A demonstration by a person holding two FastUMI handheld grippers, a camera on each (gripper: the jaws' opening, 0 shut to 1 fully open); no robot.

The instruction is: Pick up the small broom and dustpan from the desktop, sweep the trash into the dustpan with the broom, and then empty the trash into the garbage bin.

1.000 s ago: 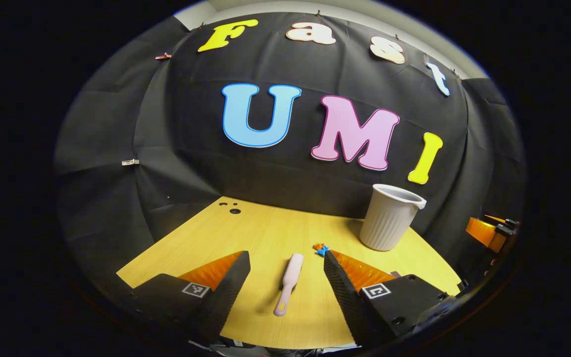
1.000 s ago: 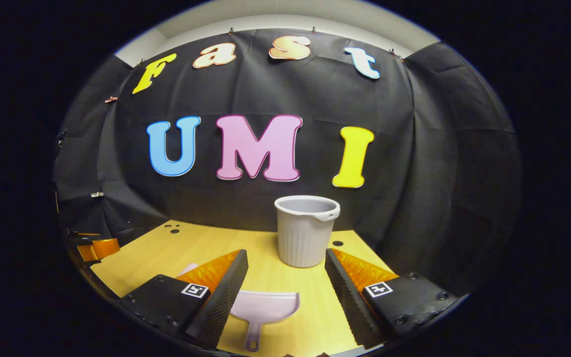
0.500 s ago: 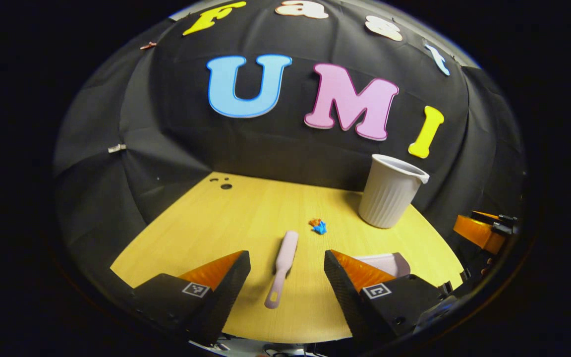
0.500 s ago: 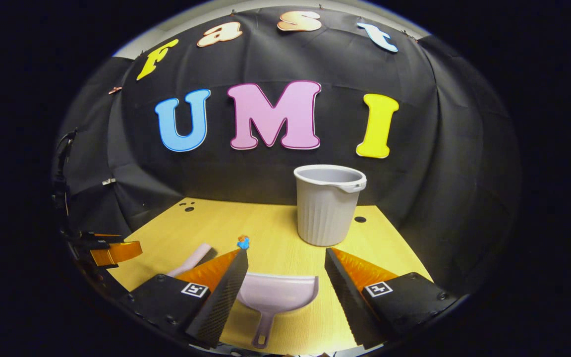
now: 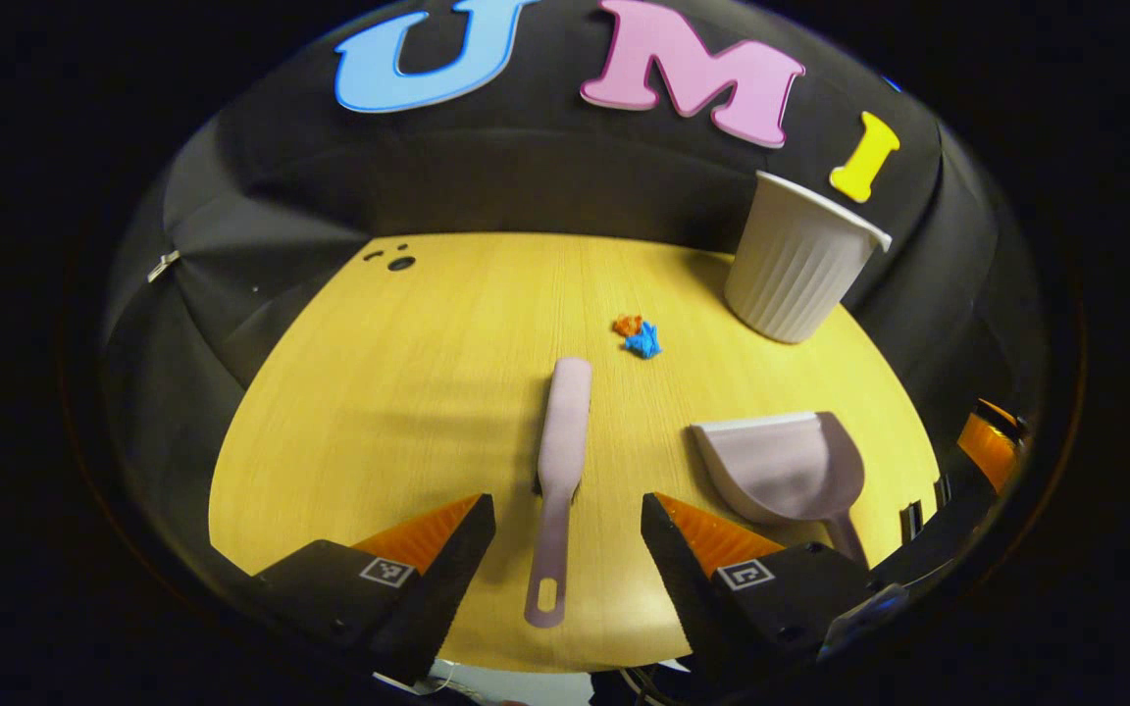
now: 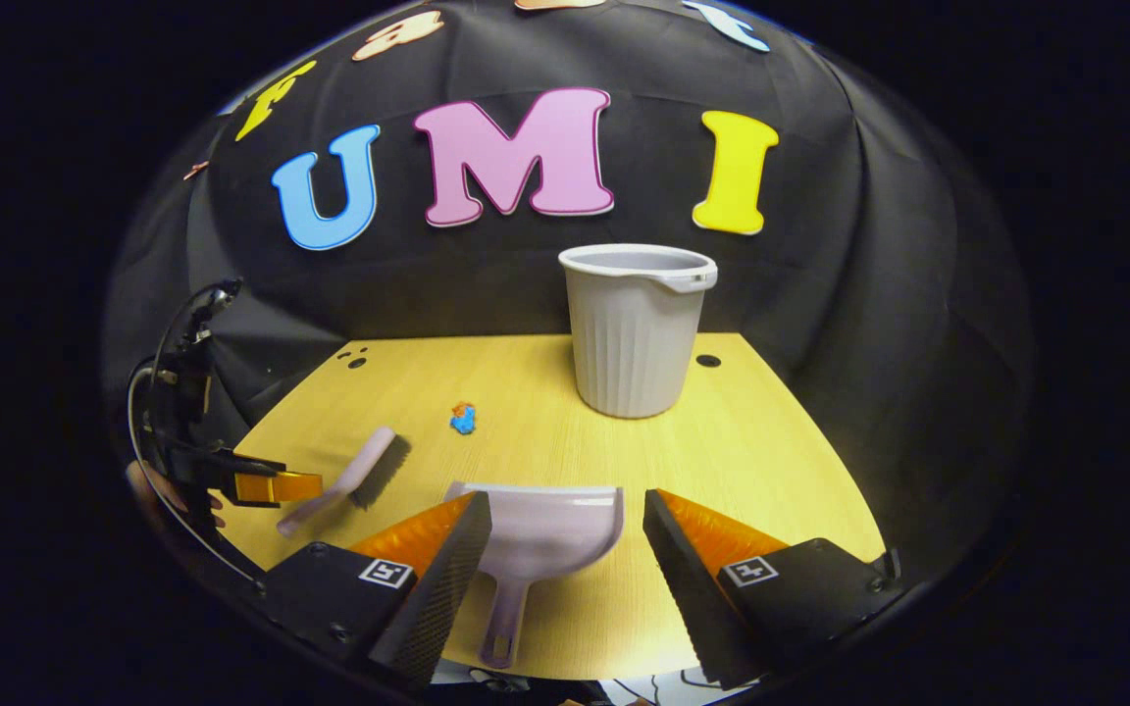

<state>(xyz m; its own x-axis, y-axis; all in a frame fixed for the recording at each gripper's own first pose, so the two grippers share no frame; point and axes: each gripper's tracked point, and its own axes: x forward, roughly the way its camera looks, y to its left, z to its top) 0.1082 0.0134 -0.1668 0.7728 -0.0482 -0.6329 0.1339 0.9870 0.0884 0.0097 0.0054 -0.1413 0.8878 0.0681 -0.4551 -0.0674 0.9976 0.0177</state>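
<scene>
**Both tools spread wide, nothing picked up yet**

No readable writing on any of the items. Left tool (image 5: 568, 534) gapes wide over the broom (image 5: 561, 461) handle, not touching it. Right tool (image 6: 567, 539) is just as wide over the dustpan (image 6: 538, 537). Both lie flat on the bench (image 5: 408, 392), trash (image 5: 638, 334) near the bin (image 6: 636, 328). Compared with a second ago, both tools have tipped down and come closer

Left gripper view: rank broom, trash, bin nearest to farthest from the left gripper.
From the left gripper:
1. Broom, handle between the open fingers, lying on the desk.
2. Trash, just beyond the broom's head, slightly right.
3. Bin, far right, by the wall.
</scene>
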